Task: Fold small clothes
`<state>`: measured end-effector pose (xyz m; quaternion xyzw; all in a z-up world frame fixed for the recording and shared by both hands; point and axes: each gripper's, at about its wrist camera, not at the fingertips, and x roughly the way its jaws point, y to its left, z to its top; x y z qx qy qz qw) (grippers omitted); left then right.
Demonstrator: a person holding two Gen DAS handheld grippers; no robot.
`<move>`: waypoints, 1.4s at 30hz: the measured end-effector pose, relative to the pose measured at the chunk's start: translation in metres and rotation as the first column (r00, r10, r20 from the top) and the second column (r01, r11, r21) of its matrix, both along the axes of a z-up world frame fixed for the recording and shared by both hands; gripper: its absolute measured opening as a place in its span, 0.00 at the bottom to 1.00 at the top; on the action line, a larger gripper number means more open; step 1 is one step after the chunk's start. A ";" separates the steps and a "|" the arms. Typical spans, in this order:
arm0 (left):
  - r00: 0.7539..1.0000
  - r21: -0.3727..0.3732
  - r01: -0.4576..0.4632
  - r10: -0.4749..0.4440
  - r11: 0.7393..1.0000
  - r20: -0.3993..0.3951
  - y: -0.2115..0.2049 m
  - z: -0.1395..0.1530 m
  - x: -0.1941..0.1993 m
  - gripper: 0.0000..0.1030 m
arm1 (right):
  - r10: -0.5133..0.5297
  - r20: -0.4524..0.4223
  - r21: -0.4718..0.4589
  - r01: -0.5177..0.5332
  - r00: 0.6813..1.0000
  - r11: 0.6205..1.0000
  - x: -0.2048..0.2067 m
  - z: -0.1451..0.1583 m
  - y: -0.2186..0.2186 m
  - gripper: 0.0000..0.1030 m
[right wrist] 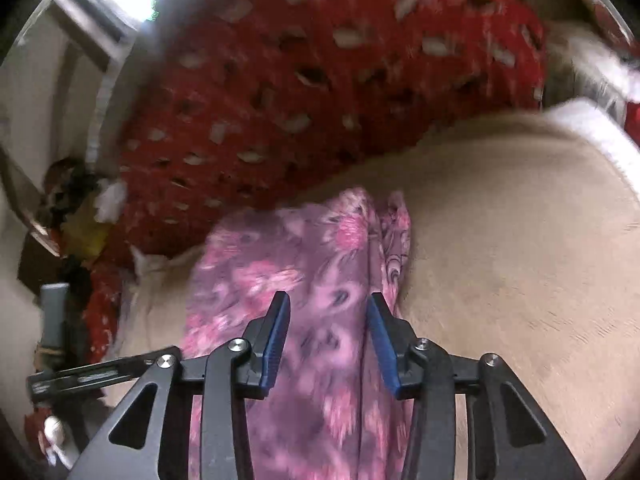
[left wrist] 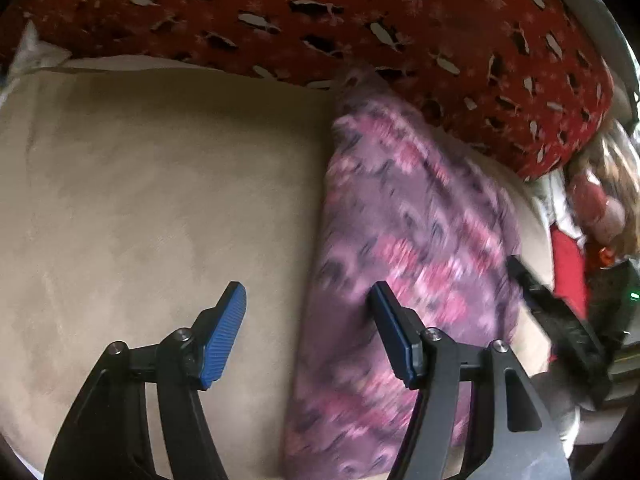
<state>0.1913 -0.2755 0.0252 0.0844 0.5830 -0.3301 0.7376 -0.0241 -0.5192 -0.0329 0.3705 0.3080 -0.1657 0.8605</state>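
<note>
The tan cushion (left wrist: pixel 140 200) takes up most of both views, a soft, yielding bed for the work; anything pressed into it can sink and drag the nap, so a claw diving too deep may snag cushion instead of cloth. Along its far edge leans the red patterned pillow (left wrist: pixel 360 20), and it touches the far end of the garment; a lift toward it could wedge cloth underneath.

The pink and purple floral garment (right wrist: pixel 304 264) lies in a long, partly folded strip on the cushion, running from near to far, to the right of the bare tan area in the left wrist view. Its layers look loose, so a grab on only the top layer would probably undo the fold.

The right claw (right wrist: pixel 328 340) hangs over the near part of the strip, jaws parted with nothing pinched; cloth shows between them, apparently untouched. The left claw (left wrist: pixel 308 332) is spread wide, straddling the garment's left edge, gripping nothing. Both views are blurred, so a mistimed close could miss the edge.
</note>
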 end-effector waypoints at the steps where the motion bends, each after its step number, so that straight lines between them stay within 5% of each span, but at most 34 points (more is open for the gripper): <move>1: 1.000 -0.006 -0.001 0.001 1.000 0.001 -0.003 0.000 0.003 0.62 | 0.008 -0.021 0.014 -0.008 1.000 1.000 0.006 -0.003 -0.003 0.14; 5: 1.000 0.023 -0.013 0.013 1.000 -0.013 -0.021 -0.022 0.012 0.68 | 0.038 0.079 -0.128 -0.028 0.996 0.991 0.013 0.015 -0.006 0.09; 8: 0.998 0.022 -0.029 0.030 0.999 -0.049 -0.019 -0.033 0.014 0.73 | 0.023 -0.103 -0.070 -0.031 0.994 0.997 0.025 -0.023 -0.016 0.10; 9: 0.998 0.008 -0.028 0.028 1.000 -0.054 -0.016 -0.030 0.013 0.73 | 0.019 -0.092 -0.068 -0.026 0.996 0.997 0.022 -0.026 -0.017 0.11; 10: 0.998 -0.007 -0.026 0.026 1.000 -0.057 -0.011 -0.026 0.012 0.73 | 0.006 -0.057 -0.073 -0.010 0.998 0.997 0.016 -0.021 -0.016 0.17; 16: 0.998 -0.057 -0.055 0.053 0.997 -0.039 0.027 -0.018 -0.015 0.73 | 0.061 0.151 -0.137 -0.040 0.987 0.990 -0.027 0.016 0.018 0.18; 18: 0.999 -0.033 -0.044 0.043 0.998 -0.019 0.028 -0.027 -0.023 0.77 | 0.111 0.097 -0.163 -0.095 0.989 0.982 -0.027 0.004 0.032 0.16; 20: 0.999 -0.020 -0.040 0.040 0.999 0.007 0.029 -0.025 -0.026 0.79 | 0.145 -0.093 -0.219 -0.162 0.985 0.962 -0.019 -0.022 0.042 0.14; 23: 0.999 -0.030 -0.034 0.033 0.999 -0.022 0.037 -0.008 -0.023 0.78 | 0.115 -0.100 -0.249 -0.137 0.988 0.959 -0.029 -0.008 0.041 0.18; 28: 0.998 -0.067 -0.038 0.035 0.997 -0.049 0.042 -0.008 -0.027 0.78 | 0.097 0.042 -0.256 -0.083 0.994 0.963 -0.066 0.015 0.041 0.27; 32: 0.992 -0.077 -0.053 0.044 0.996 -0.116 0.044 -0.026 -0.027 0.80 | 0.117 -0.188 -0.224 -0.158 0.975 0.962 -0.050 -0.026 0.037 0.25; 38: 0.955 -0.158 -0.059 0.010 0.986 -0.297 0.043 -0.035 -0.004 0.80 | -0.034 0.097 0.039 0.030 0.995 0.999 -0.082 -0.016 -0.011 0.46; 42: 0.959 -0.154 -0.018 -0.027 0.988 -0.281 0.025 -0.039 -0.009 0.84 | 0.005 0.089 0.135 -0.017 0.996 0.991 -0.051 -0.036 -0.020 0.48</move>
